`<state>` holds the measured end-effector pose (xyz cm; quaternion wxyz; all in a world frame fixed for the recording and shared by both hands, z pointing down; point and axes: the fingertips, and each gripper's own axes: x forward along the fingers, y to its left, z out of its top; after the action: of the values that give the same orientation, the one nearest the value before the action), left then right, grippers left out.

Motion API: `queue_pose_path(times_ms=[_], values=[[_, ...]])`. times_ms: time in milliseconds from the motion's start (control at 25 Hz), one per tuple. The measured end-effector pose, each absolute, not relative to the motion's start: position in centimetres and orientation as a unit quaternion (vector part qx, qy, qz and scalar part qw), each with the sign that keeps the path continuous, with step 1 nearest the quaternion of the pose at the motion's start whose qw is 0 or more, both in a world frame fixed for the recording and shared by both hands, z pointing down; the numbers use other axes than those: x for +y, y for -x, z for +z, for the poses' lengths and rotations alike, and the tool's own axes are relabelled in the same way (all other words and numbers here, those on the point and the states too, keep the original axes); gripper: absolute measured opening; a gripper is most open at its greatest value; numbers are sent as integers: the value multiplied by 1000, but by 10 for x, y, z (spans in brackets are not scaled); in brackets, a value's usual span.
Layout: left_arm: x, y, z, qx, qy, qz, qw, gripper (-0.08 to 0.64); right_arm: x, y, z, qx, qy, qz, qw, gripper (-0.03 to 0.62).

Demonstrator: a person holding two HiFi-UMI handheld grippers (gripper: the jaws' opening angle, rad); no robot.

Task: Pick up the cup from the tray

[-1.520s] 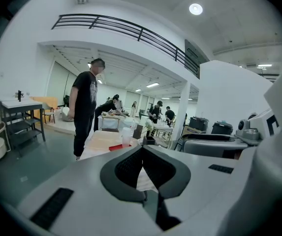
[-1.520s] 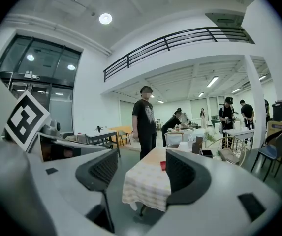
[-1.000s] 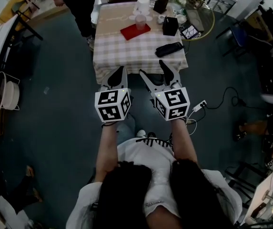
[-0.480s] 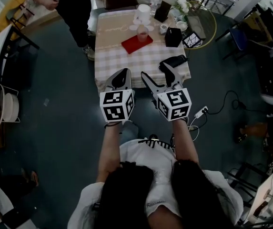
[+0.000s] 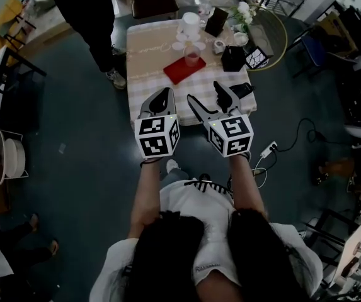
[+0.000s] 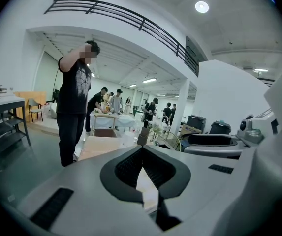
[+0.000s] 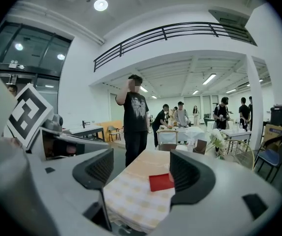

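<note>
**Cup well ahead of both grippers: right gripper fingers spread, left gripper fingers pressed together.**
The right fingers had just been opening, with nothing between them. The cup stood on a red tray, straight beyond them. It looked clear, light, thin-walled and probably slick, so a gentle hold across its mid-wall seemed best. A black box sat ahead-right of those fingers and crockery farther on. The counter's near edge lay under the fingertips, with bare cloth ahead-left.
</note>
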<state>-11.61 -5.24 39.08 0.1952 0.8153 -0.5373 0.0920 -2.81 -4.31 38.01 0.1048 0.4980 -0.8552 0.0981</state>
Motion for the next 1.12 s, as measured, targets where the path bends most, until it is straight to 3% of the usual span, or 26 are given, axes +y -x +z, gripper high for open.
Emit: queue_pose_path(times_ms=[520,720,1120], values=[[-106,136,408,-513,-826,119,198,9,-101,36,399,-829,-535,115,115,356],[-124,131,416,-512,-826,125,198,9,-119,33,412,-830,-529,119,126,387],[-178,112,443,-514,-817,148,214,9,-177,17,442,-829,-523,134,146,388]])
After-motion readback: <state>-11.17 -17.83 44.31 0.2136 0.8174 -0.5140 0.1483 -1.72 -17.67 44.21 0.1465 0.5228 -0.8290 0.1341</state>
